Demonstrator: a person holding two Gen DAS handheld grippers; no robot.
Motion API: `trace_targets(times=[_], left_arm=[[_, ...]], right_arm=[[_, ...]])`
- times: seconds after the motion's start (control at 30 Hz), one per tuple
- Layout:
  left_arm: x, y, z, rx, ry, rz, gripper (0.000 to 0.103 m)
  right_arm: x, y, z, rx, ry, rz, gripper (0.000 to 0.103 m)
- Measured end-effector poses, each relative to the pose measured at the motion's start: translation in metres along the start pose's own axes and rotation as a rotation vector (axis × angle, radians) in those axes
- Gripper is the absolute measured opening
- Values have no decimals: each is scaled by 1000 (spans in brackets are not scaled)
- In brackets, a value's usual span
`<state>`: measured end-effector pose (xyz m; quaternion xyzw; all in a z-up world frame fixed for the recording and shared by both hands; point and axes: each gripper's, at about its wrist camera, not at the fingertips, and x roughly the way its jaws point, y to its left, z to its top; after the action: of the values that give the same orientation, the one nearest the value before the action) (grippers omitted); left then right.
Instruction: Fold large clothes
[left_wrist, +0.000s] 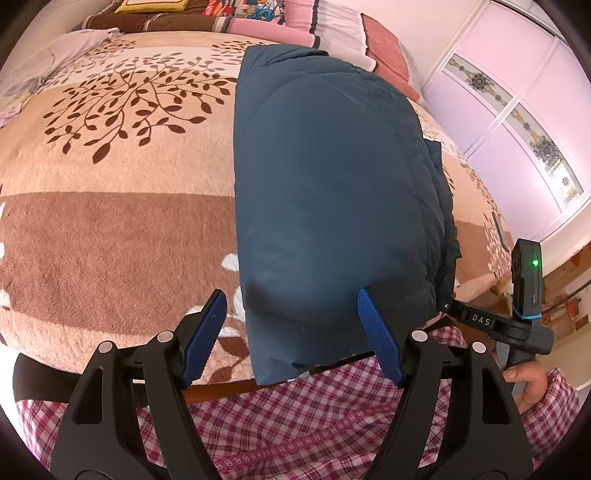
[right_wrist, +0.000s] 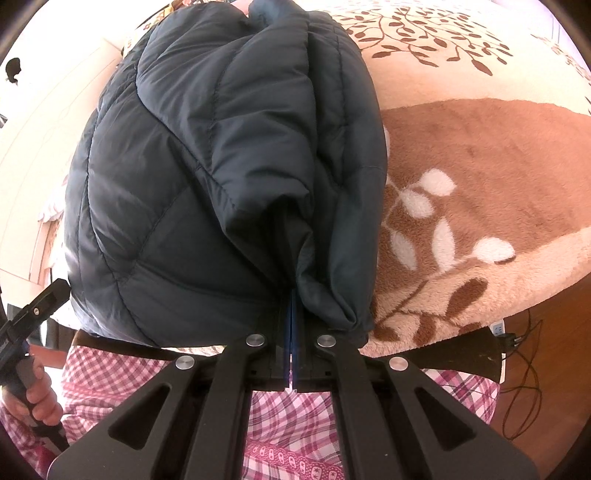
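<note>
I see the dark blue padded jacket (left_wrist: 332, 177) folded lengthwise on the bed (left_wrist: 110, 221), straight ahead of both grippers. My left gripper (left_wrist: 291, 332) gapes empty above its near hem; my right gripper (right_wrist: 290, 317) is clamped on the hem's edge. Next, I judge, comes folding it away from me.

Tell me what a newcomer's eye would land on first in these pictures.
First, the dark blue puffy jacket, folded into a long bundle on the leaf-patterned blanket at the bed's near edge. Next, the right gripper, jaws shut on the jacket's near edge, while the left gripper stands open at the near end. Below them shows the person's pink checked clothing.
</note>
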<state>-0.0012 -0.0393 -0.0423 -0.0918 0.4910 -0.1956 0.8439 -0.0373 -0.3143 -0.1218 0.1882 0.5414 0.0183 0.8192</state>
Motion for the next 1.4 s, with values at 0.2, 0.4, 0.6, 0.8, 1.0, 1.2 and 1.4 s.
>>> trace_targets(times=[0.2,0.4,0.6,0.8,1.0,1.2,1.4], left_arm=[[-1,0,-1,3,0,-3,73],[-2,0,-2,3,-7,-7,73],[-1,3,-2,-1,-7,-17,73],[0,6,-1,-6,-8,-24,74],[0,8,0,-12,-12,-28,76],[-4,12,3,-24,-32,-31,81],[-12,18,16,-44,-59,-50,84]], right_arm=[[0,0,1,-2,0,-1,0],[-1,0,1,2,1,-4,0],[-2,3,-1,1,-2,-12,0],[-2,3,-1,-2,-3,-15,0],[-3,3,0,-4,-4,-17,0],[-6,1,-2,7,-14,-6,0],[-10,-11,-1,33,-12,29,0]])
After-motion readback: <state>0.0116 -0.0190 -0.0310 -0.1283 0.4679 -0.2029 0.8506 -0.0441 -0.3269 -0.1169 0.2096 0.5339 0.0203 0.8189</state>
